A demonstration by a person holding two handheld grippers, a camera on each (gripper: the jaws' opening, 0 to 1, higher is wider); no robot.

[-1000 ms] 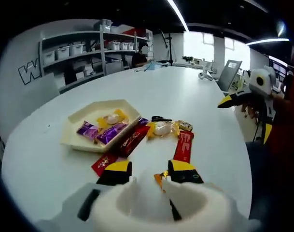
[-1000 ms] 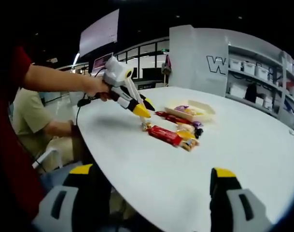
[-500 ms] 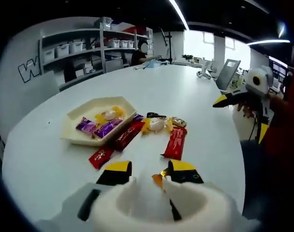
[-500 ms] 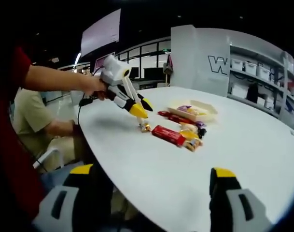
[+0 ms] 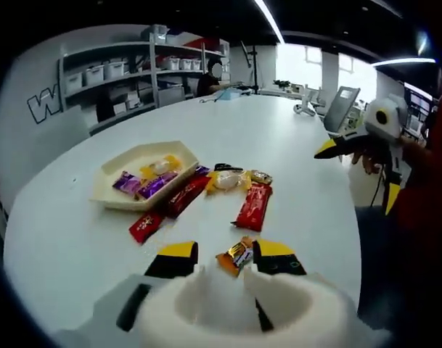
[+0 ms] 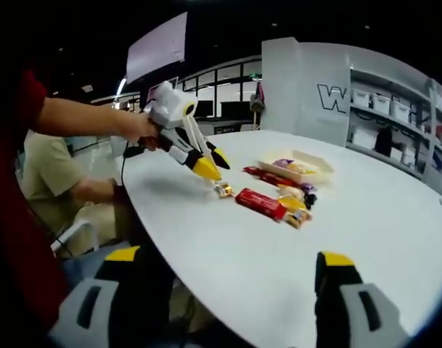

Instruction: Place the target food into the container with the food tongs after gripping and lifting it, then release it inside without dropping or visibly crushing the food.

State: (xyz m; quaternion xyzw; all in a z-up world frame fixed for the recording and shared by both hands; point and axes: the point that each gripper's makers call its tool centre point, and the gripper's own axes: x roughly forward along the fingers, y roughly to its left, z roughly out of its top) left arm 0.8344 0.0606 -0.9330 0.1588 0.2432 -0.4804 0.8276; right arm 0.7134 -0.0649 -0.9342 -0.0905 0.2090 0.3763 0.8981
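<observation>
We see the round white tabletop point(image 5: 293, 145) carrying a shallow cream tray point(image 5: 116, 197) set back from the near edge toward the shelving side; a few wrapped sweets already lie in the tray, and a loose row of red bars and yellow-wrapped pieces runs along its near side; the largest red bar point(image 5: 252, 206) lies apart from the tray, its long axis pointing roughly from the near edge toward the middle of the tabletop.

The left gripper point(image 5: 224, 259) is the nearer one to the work; a small orange and gold wrapped candy point(image 5: 234, 255) sits between its yellow-tipped fingers point(image 5: 177, 251), which appear closed lightly on it; in the right gripper view the same candy point(image 6: 223, 190) hangs at the left gripper's point(image 6: 206, 168) tip, just above the tabletop near its edge, on the side of the red bar away from the tray point(image 6: 318, 168); so the tray lies ahead and to the tray side of the fingers, past the row of bars.

The right gripper point(image 6: 228, 301) hovers well apart from the food, its fingers spread wide and empty.

Compared with a second ago, the candy shows more fully between the left fingers, and the tray and bars sit farther off in the left gripper view; we judge the gripper has lifted and drawn back.
</observation>
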